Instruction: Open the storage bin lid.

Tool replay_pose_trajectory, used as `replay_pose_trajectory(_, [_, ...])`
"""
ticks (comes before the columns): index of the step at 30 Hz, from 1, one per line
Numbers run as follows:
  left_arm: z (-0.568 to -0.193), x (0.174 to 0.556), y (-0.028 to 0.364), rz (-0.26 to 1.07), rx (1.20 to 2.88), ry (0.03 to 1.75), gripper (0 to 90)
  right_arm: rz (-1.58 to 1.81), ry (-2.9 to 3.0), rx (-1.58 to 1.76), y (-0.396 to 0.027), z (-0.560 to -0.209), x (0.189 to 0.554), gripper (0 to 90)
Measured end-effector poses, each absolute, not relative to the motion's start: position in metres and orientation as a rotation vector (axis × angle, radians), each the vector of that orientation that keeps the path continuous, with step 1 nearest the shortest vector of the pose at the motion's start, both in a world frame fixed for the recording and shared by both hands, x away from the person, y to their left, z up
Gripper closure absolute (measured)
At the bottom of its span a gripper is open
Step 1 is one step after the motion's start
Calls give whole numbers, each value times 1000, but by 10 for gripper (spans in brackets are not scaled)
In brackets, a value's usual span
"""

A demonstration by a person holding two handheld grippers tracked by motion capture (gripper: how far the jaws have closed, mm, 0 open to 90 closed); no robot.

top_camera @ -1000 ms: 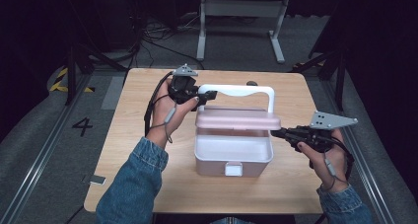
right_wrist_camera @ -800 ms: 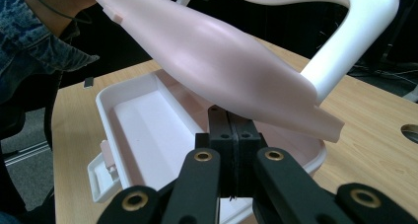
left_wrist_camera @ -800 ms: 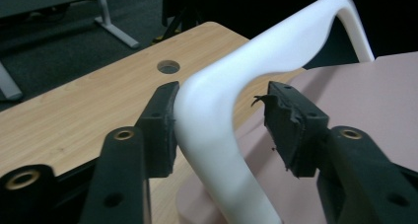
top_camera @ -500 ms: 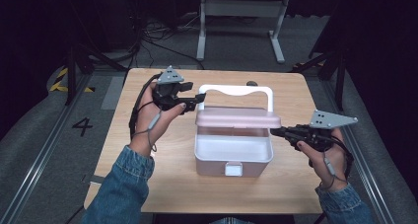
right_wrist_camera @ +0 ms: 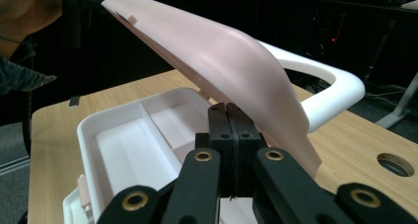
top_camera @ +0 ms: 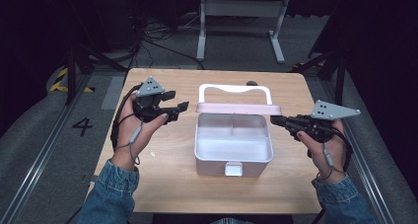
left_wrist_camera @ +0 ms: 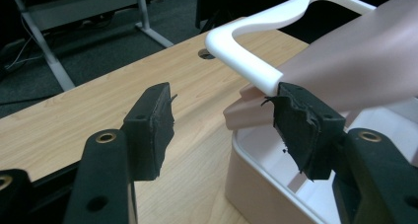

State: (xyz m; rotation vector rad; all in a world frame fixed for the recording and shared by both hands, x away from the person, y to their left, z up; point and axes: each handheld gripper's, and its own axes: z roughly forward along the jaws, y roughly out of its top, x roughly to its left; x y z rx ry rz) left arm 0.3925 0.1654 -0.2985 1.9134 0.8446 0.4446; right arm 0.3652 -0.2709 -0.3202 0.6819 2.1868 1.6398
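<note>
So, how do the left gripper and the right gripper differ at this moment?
The black left gripper has its jaws open, with bare wooden table between them; the black right gripper has its jaws shut together. The left gripper is beside the pink lid of the white plastic box, the right one at the box's opposite side. Both carry a grey three-cornered plate and hold nothing.

- White plastic box [top_camera: 233, 157], rectangular, sits mid-table, long side toward the person.
- Interior empty; a thin divider [right_wrist_camera: 156, 135] splits it into compartments.
- Pink lid [top_camera: 239, 108] open, raised along the far edge, tilted back; curved outer face shows in the right gripper view.
- White loop handle [top_camera: 234, 89] on the lid, extending beyond it toward the table's far side.
- Small white latch [top_camera: 233, 169] on the near wall, centred.
</note>
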Motion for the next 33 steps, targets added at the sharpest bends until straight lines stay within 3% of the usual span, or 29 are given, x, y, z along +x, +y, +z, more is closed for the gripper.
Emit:
replay_pose_trajectory(15, [-308, 390, 150, 435, 1954, 774, 371, 1664, 2111, 774, -271, -315, 378, 900])
replay_pose_trajectory(33, [-301, 403, 118, 440, 1873, 694, 378, 1676, 2090, 808, -271, -315, 381, 900])
